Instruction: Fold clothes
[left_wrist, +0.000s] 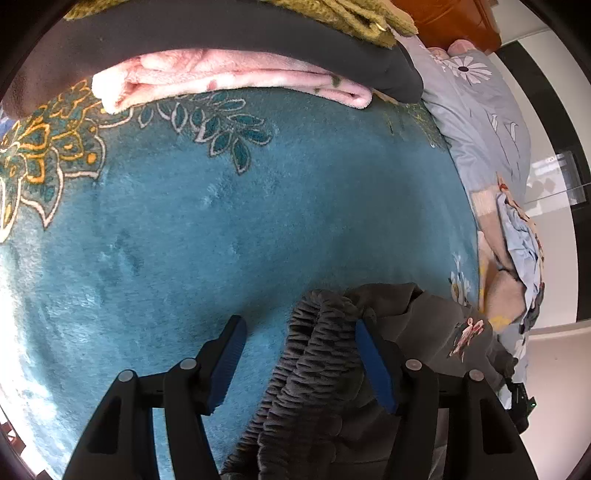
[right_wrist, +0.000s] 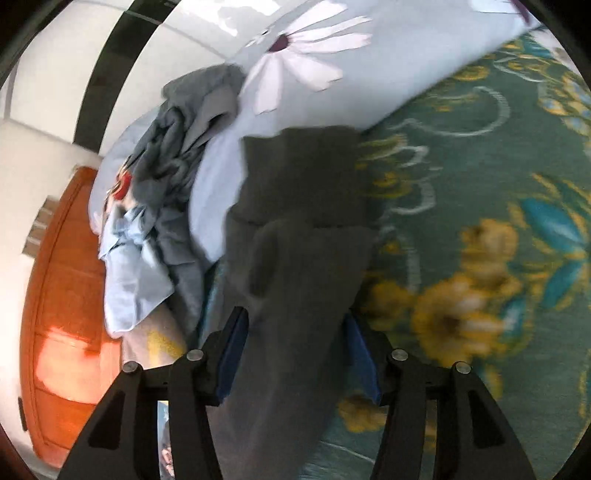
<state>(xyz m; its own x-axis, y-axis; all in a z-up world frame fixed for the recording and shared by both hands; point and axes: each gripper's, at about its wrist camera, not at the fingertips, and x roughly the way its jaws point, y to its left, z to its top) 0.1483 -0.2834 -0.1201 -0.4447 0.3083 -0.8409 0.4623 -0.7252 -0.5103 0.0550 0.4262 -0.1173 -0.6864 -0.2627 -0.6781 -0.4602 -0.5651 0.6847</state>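
Observation:
In the left wrist view a dark grey garment (left_wrist: 332, 387) with a ruched elastic waistband lies on a teal floral blanket (left_wrist: 221, 240). My left gripper (left_wrist: 298, 325) is open and straddles the waistband. Its right finger touches the cloth, while its left finger stands apart on bare blanket. The right wrist view, which is motion-blurred, shows a long dark grey part of the garment (right_wrist: 295, 229). It runs up between the fingers of my right gripper (right_wrist: 295, 328). Those jaws stand wide, with the cloth filling the gap between them.
A folded pink fleece (left_wrist: 221, 77) lies at the blanket's far edge under a dark cloth (left_wrist: 221, 33) and an olive knit (left_wrist: 351, 14). A grey daisy-print duvet (right_wrist: 369, 66) and a crumpled clothes pile (right_wrist: 166, 177) lie beside the garment. Orange wooden furniture (right_wrist: 62, 314) stands beyond.

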